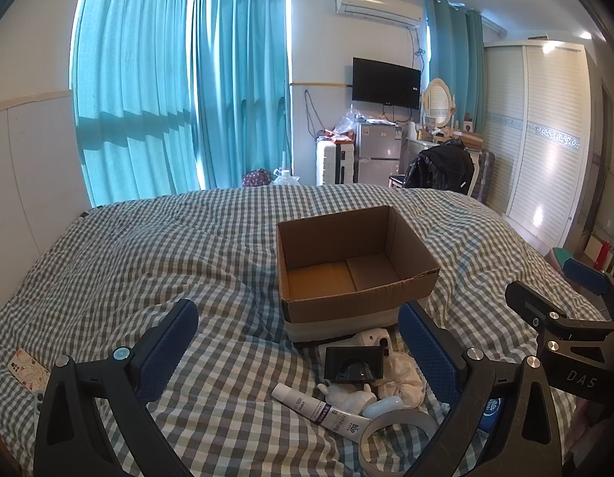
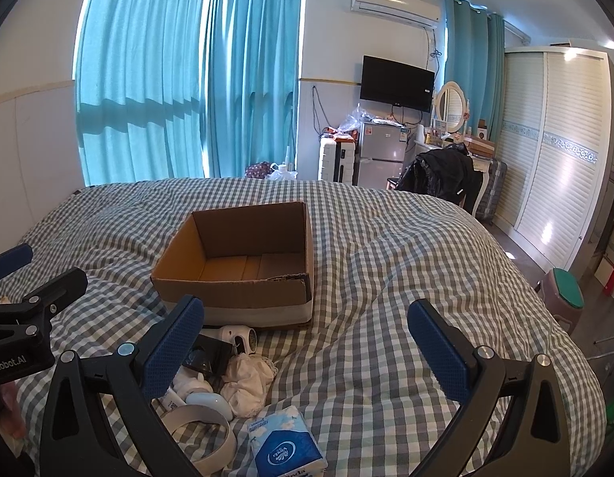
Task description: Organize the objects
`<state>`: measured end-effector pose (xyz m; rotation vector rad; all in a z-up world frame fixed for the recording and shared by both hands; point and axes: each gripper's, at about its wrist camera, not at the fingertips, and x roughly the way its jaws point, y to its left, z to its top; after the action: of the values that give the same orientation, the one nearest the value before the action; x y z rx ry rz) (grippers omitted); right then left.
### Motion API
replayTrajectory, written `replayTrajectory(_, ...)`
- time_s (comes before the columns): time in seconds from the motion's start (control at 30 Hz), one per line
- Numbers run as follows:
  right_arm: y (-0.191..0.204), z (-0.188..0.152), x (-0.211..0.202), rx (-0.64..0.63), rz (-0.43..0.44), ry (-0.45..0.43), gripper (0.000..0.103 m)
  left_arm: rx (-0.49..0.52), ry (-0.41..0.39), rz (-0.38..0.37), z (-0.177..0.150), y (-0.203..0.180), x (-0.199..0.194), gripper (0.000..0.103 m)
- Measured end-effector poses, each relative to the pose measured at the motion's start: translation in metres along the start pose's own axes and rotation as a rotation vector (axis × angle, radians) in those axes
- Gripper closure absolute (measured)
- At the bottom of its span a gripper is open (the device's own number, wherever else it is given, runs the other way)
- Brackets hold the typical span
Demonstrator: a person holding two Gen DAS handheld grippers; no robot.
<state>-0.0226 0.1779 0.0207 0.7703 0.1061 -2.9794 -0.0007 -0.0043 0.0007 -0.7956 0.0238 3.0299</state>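
My L gripper (image 1: 299, 342) jaws wide apart, nothing held or touched. R gripper (image 2: 307, 342) same: fully spread, empty. Both tilted down over the bed (image 1: 128, 258). Box (image 1: 346, 262) sits upright ahead, open. Clutter just in front of it: tube (image 1: 319, 407), tape roll (image 1: 394, 437), tissue pack (image 2: 287, 445).

place: home bedroom | shown by: checked bed (image 1: 148, 262) under the claw, curtains (image 1: 179, 91), wardrobe (image 1: 537, 135) ahead

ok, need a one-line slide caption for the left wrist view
Open left gripper hovers over small clutter beside an empty cardboard box on a checked bedspread.
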Motion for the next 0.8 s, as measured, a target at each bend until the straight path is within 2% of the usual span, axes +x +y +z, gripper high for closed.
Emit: replayTrajectory(0.8,0.0027,-0.003,0.0018,-0.005,0.002,0.008,0.0,-0.001,0.013,0.007,-0.0041,-0.0019,0.0,0.0)
